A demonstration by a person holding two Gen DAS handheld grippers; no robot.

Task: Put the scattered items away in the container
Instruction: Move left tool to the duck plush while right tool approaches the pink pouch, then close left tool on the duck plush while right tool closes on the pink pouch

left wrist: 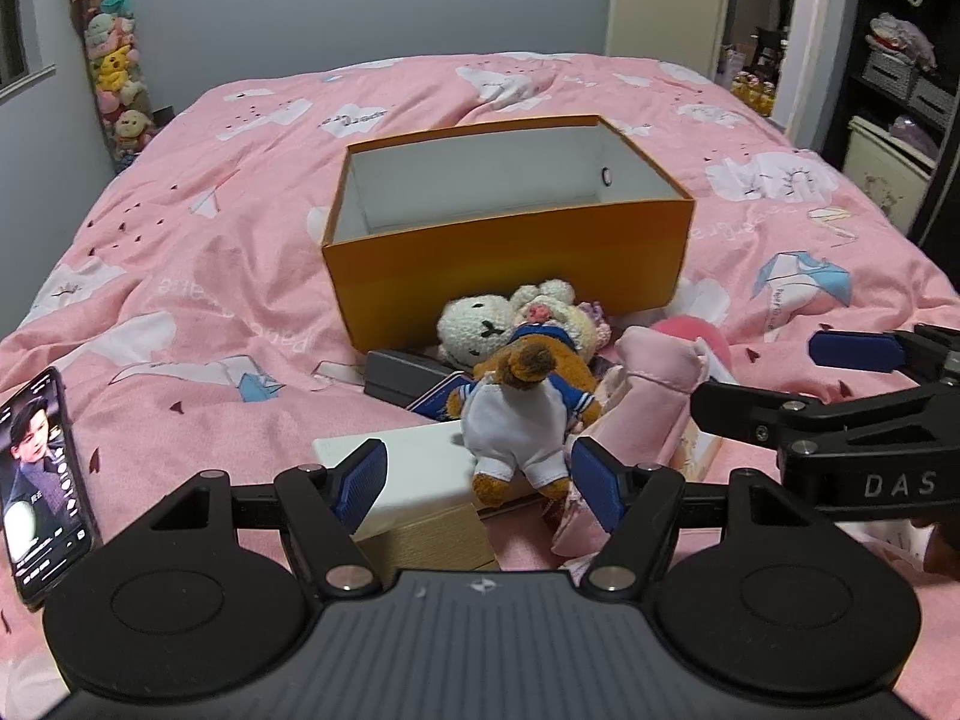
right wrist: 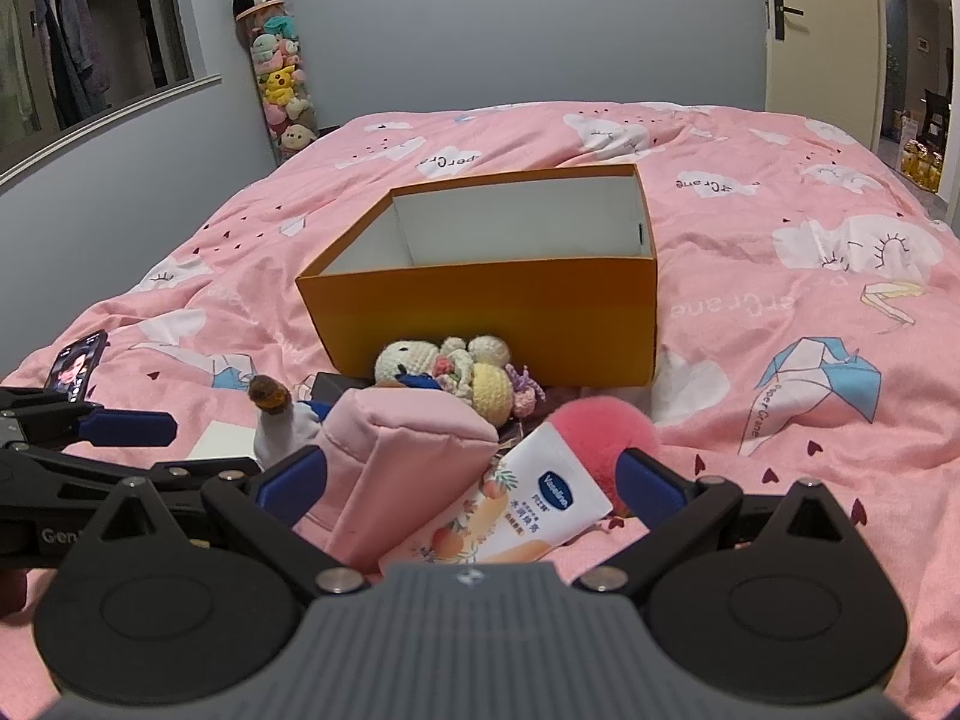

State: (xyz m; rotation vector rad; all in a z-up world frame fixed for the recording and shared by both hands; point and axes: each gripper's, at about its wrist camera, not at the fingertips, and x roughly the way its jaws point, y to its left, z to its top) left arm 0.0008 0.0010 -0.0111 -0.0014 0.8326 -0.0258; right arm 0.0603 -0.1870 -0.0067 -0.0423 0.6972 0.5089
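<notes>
A: Obs. Box sits open on the bed, no items visible inside. The pile lies just in front of its near wall: bear, crochet doll, pink pouch, tube, pompom, white box, dark case. Phone lies well apart, at far left.

B: Gripper states?

A: Left hand-held gripper has its jaws spread, bracketing the bear's legs, pads not touching. Right hand-held gripper is likewise spread wide, with pouch and tube between the fingers, nothing gripped.

B: Step in hand, as I judge it: first pick, bear on the left.

A: Agreed. Advice: advance until the pads flank the torso rather than the legs, since plush compresses and may slip. Close firmly, lift clear of the white box beneath, carry over the near wall, release low. Keep the right gripper clear, as the two stand close together.
</notes>
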